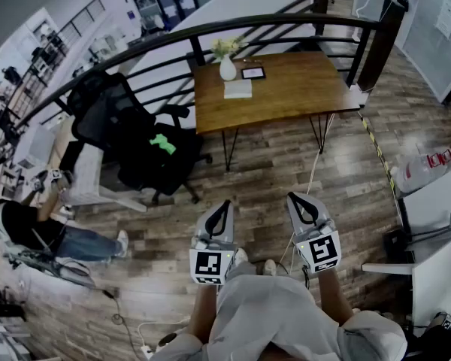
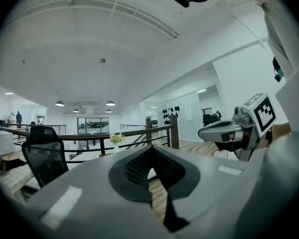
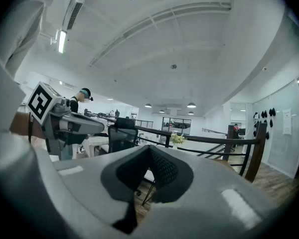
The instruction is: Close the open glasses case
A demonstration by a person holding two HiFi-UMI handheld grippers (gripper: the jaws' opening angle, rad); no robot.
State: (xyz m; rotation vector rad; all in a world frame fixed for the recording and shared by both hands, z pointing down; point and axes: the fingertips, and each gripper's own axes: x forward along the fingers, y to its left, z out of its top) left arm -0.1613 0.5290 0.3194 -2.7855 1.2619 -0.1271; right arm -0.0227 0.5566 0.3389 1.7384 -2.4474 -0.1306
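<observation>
I am holding the left gripper (image 1: 222, 207) and right gripper (image 1: 297, 201) empty, jaws together. A pale item (image 1: 238, 89) is lying on the far table (image 1: 286, 100), too small to identify.

No legible text or labels

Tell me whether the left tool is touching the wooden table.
Apart. The head view shows the left tool held well short of the wooden table, with a stretch of bare floor between them.
</observation>
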